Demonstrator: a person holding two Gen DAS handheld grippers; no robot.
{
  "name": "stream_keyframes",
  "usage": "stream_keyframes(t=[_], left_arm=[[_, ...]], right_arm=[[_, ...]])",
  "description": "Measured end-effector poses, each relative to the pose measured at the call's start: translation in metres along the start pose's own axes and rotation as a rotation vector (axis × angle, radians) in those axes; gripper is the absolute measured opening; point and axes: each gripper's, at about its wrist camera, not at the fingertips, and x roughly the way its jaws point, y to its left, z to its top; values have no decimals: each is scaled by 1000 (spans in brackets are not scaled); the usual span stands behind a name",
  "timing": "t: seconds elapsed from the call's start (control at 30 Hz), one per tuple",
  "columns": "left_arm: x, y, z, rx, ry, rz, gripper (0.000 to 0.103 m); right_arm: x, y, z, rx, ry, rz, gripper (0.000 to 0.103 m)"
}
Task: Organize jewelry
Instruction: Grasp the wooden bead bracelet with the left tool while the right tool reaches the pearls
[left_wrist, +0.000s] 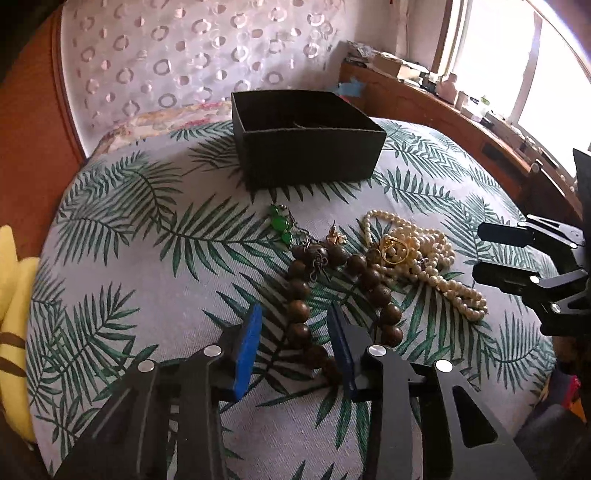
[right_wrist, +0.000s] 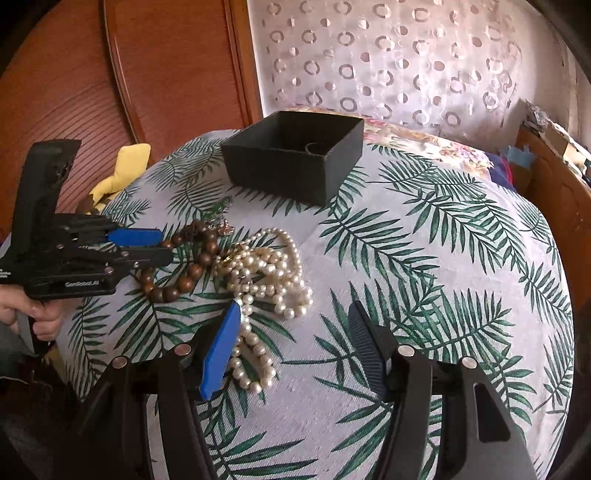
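Nearest, the left gripper (left_wrist: 293, 345) hangs low over the bed (left_wrist: 122, 295), w/ its palm-leaf print cover. Its jaws stand partly apart either side of the near end of the brown wooden bead bracelet (left_wrist: 299, 291); in the left wrist view the beads run up between the blue pads (left_wrist: 246, 347), but can't tell if the pads press on them, so no firm grip visible. From the right wrist view the same gripper comes in from the left edge, held by a hand (right_wrist: 35, 317), tips at the bracelet.

The right gripper (right_wrist: 295, 347) has its jaws wide apart, nothing clamped. Its blue left pad (right_wrist: 221, 350) sits just beside the near loop of the pearl necklace (right_wrist: 266, 280); the other finger is over bare cover.

Next out, the jewelry lies in one small heap on the bed: bracelet left, pearl strands right, touching. A gold ring-like piece (left_wrist: 393, 251) lies on the pearls. Just beyond the bracelet are a small gold item (left_wrist: 334, 238) and a green-stone piece on a chain (left_wrist: 281, 225).

Farther back, apart from the heap, stands an open black box (left_wrist: 306, 155) w/ an inner divider. Behind: patterned curtain (left_wrist: 177, 62), wooden panel at left.
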Motion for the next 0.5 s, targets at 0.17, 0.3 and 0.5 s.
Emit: stream_keyframes(t=[0.17, 0.3, 0.5], left_arm=[[-2, -4, -1, 33, -2, -7, 12], [-17, 0, 4, 13, -41, -7, 12], [-48, 3, 18, -2, -125, -22, 12]], right_arm=[[1, 1, -2, 5, 1, 8, 63], [4, 2, -3, 4, 8, 16, 63], [7, 6, -5, -3, 19, 38, 63]])
